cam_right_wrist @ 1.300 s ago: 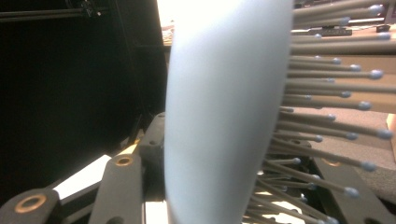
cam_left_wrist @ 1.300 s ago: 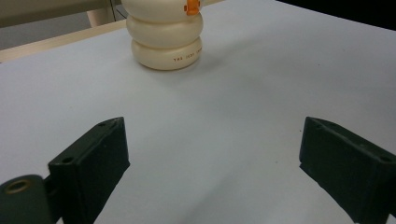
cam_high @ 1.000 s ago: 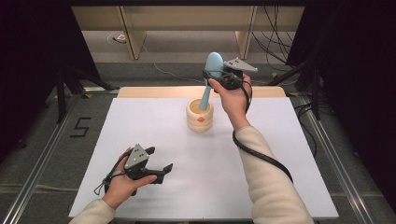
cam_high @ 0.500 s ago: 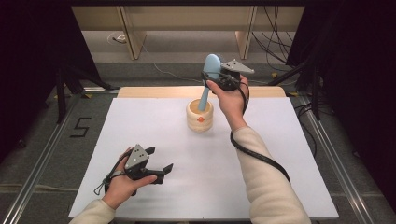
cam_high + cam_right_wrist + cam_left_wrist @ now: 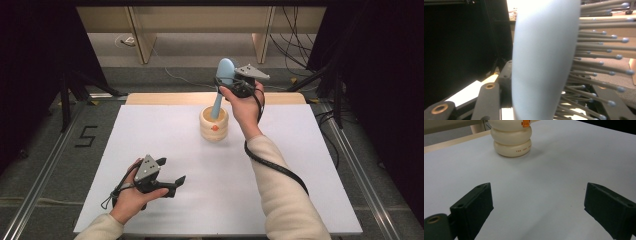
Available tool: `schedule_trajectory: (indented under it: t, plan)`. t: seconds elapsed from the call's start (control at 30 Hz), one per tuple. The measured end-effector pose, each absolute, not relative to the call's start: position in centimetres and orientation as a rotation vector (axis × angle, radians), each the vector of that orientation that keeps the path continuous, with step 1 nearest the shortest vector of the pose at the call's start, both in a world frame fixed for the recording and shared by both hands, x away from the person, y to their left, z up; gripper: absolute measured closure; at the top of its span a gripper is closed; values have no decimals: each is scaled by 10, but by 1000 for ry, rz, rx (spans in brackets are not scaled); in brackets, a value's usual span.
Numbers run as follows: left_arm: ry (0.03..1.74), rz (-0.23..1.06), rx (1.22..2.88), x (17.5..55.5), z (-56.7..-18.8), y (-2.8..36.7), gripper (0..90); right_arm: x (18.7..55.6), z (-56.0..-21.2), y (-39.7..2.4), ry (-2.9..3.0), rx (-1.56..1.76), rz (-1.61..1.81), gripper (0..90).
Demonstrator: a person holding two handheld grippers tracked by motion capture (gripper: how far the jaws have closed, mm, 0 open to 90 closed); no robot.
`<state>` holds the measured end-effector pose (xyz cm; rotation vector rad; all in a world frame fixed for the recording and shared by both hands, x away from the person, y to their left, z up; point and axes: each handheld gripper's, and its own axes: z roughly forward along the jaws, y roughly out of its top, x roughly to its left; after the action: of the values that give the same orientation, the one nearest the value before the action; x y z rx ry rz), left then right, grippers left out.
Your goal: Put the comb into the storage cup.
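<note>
We log L gripper [image 5: 172, 181] at 7 o'clock on bench [image 5: 310, 200], jaws spread, idle. Holder [image 5: 214, 124] at 12. R gripper [image 5: 231, 86] clenched on hairbrush [image 5: 222, 82]; vs 1 s ago, head shifted slightly, handle tip in holder—seating underway.

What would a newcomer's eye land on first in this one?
The pale blue hairbrush, clamped in the right gripper and standing with its handle in the cream ribbed holder at the far middle of the white table. Next, the left gripper, open and resting near the front left.
</note>
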<state>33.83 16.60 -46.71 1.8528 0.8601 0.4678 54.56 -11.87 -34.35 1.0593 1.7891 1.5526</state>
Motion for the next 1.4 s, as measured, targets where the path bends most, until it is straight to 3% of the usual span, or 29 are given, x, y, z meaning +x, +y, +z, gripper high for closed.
schedule_trajectory:
  t: [1.4]
  plan:
    - [862,466,1851,339,-467,166,72,552,-356,-110,1805,1072,1505,506]
